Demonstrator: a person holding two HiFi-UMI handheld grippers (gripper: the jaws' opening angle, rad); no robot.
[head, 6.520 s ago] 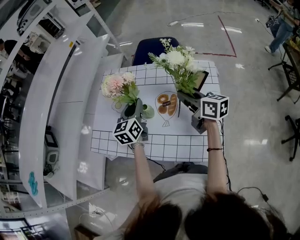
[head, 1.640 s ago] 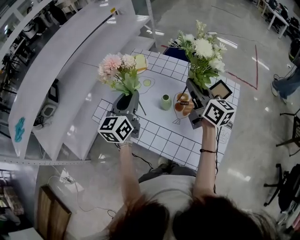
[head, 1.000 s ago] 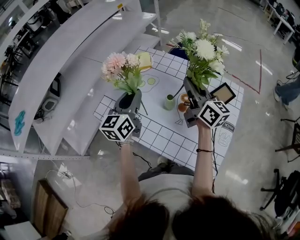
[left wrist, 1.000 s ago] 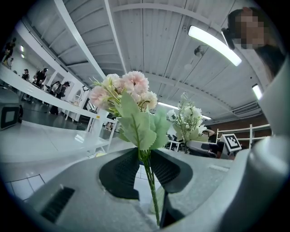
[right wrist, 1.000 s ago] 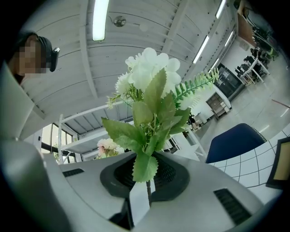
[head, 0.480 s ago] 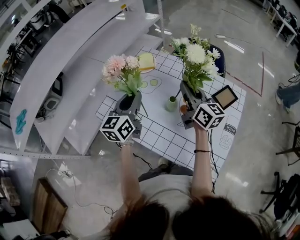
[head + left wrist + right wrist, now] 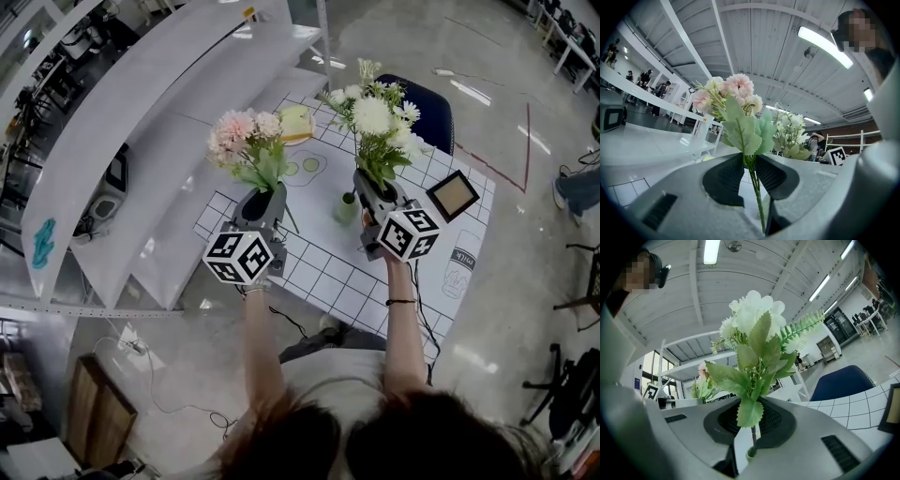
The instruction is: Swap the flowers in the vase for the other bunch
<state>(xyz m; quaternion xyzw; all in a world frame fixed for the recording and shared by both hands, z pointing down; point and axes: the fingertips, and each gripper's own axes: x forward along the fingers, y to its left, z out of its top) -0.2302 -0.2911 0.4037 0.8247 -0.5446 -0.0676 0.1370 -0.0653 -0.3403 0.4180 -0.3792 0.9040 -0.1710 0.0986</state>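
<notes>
My left gripper (image 7: 257,212) is shut on the stems of a pink flower bunch (image 7: 246,141) and holds it upright over the table's left part. In the left gripper view the thin green stems (image 7: 754,187) run down between the dark pads. My right gripper (image 7: 371,195) is shut on a white flower bunch (image 7: 375,111) with green leaves. A small green vase (image 7: 346,208) stands just left of it, partly hidden. In the right gripper view the white bunch (image 7: 754,322) rises from the jaws, and its stem end sits at the green vase mouth (image 7: 750,453).
The table (image 7: 328,277) has a white cloth with a black grid. A picture frame (image 7: 453,195) lies at the right, a yellow item (image 7: 293,120) at the far left corner. A blue chair (image 7: 424,111) stands behind the table, and white shelving (image 7: 141,159) runs along the left.
My right gripper has carried the white bunch left and down, from over the printed plate to the green vase. The left gripper and its pink bunch have stayed in place.
</notes>
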